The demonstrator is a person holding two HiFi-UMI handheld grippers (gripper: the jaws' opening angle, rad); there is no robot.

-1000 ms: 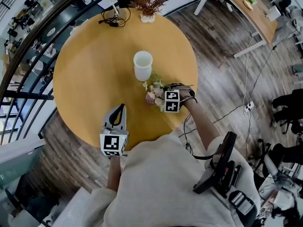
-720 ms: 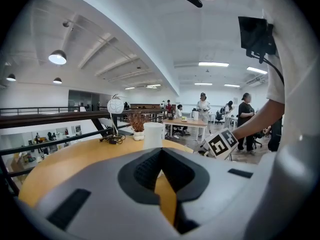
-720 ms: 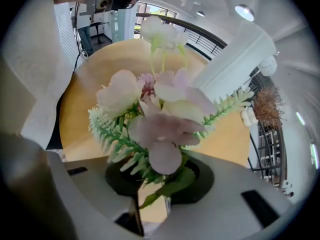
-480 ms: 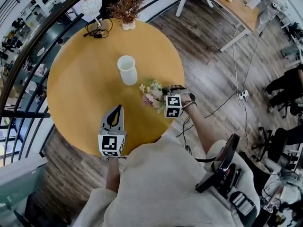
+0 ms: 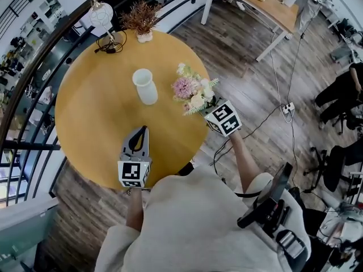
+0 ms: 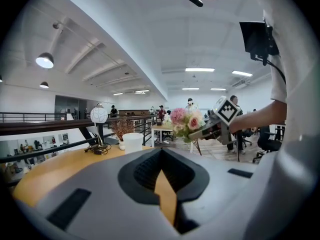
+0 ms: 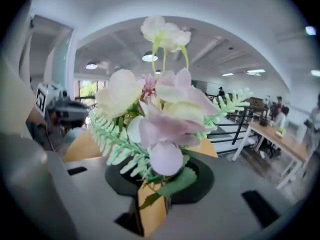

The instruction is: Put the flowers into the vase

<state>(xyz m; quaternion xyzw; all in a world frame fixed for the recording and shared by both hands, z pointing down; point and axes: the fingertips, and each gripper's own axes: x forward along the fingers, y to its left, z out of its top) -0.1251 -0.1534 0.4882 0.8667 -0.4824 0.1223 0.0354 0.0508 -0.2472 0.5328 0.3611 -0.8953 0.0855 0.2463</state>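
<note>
Head view is showing the right tool gripping the flowers by their stems, blooms pointing up and left toward the middle of the tabletop. The bunch is hanging in the air over the tabletop's right edge, to the right of the vase and apart from it. In the right gripper view, the jaws of the right tool are pinching the green stems while pink and cream blooms are filling the frame. The vase is standing upright and empty near the tabletop's middle. The left tool is hovering over the near side of the tabletop; in its own view its jaws are sitting together with nothing between them. A lamp and a dried plant are standing at the far edge.
</note>
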